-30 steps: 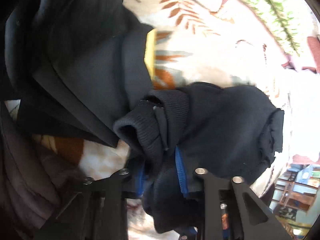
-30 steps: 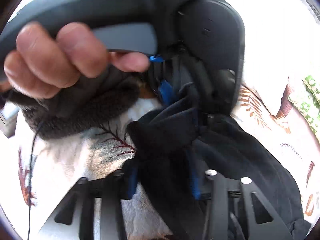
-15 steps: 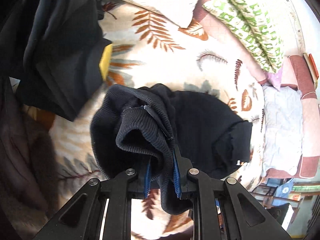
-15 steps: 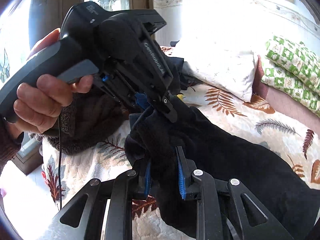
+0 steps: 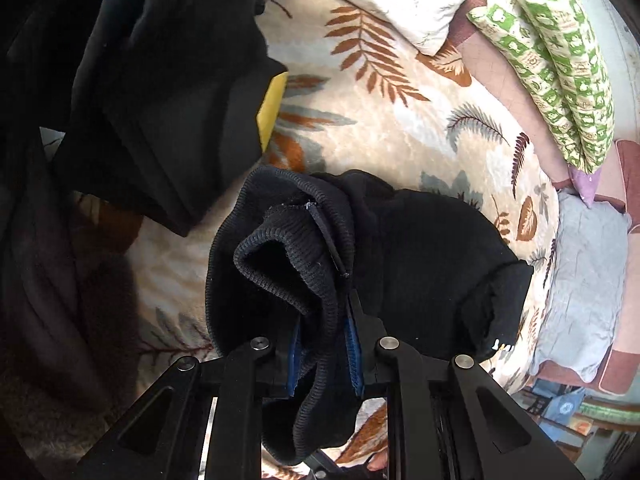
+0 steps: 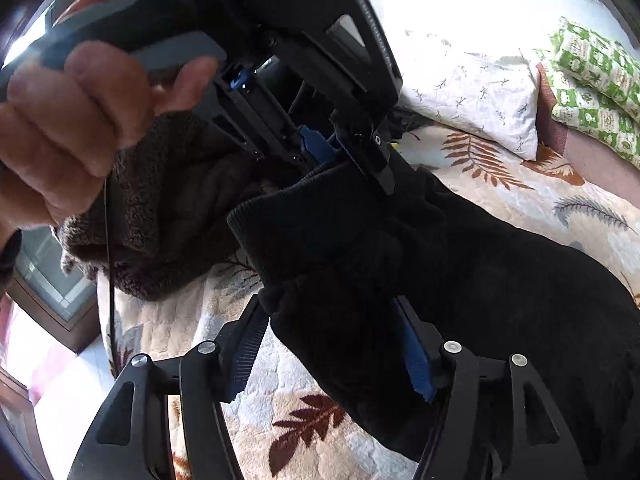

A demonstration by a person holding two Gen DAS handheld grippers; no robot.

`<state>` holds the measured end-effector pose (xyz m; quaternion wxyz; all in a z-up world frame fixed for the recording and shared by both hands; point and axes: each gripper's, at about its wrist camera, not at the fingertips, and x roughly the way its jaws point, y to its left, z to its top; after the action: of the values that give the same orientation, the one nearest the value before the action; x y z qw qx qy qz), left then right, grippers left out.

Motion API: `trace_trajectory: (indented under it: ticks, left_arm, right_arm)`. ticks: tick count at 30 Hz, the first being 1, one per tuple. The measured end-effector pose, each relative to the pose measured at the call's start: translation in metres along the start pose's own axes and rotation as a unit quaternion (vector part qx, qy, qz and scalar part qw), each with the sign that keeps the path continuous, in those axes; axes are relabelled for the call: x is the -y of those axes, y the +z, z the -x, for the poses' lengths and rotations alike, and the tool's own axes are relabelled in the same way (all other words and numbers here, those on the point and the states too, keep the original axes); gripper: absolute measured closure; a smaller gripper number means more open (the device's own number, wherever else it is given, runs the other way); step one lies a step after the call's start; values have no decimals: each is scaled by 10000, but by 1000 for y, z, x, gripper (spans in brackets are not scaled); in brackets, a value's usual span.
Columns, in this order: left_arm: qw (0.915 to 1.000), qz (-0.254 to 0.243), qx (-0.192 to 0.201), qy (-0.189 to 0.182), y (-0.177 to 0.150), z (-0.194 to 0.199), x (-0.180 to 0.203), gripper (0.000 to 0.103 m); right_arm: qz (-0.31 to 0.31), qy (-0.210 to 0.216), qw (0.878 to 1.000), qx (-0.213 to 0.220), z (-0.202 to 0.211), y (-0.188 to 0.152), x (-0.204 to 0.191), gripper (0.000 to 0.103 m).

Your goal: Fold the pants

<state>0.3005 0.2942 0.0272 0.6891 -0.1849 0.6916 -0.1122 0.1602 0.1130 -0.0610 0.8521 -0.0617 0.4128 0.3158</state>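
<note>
Black pants (image 5: 420, 264) on leaf-print bedspread (image 5: 392, 128), ribbed cuff end raised. Left gripper (image 5: 322, 344) clamps the cuff (image 5: 288, 264). Right gripper (image 6: 332, 344): jaws opening, fabric between, pads apparently clear. Long axis runs from both grippers toward the pillows (image 6: 472, 80); left hand (image 6: 72, 120) nearer.

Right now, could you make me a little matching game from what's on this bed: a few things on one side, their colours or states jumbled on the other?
Things:
1. pants
2. left gripper
3. right gripper
4. pillow

States:
a. jaws opening, cloth between them
b. white with small sprigs
c. black, ribbed cuff
d. shut on cloth

Pairs: 1-c, 2-d, 3-a, 4-b
</note>
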Motion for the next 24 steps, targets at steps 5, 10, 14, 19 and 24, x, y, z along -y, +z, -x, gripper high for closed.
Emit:
trace_trajectory:
  ticks: [5, 10, 14, 19, 24]
  left_arm:
    - [9996, -80, -250, -111, 21, -27, -27, 85]
    - [9986, -261, -367, -281, 35, -39, -36, 83]
    - [9985, -344, -298, -300, 38, -44, -42, 83]
    - [9978, -288, -19, -598, 30, -32, -39, 85]
    - [9946, -300, 257, -957, 10, -7, -18, 85]
  right_arm:
    - [774, -612, 9946, -312, -42, 1, -39, 30]
    - [1472, -1332, 9794, -360, -71, -4, -66, 19]
    - [1580, -1448, 9762, -328, -78, 1, -57, 54]
    - [1670, -1360, 9765, 16, -49, 1, -52, 73]
    - [1215, -1213, 9845, 363, -5, 3, -31, 78]
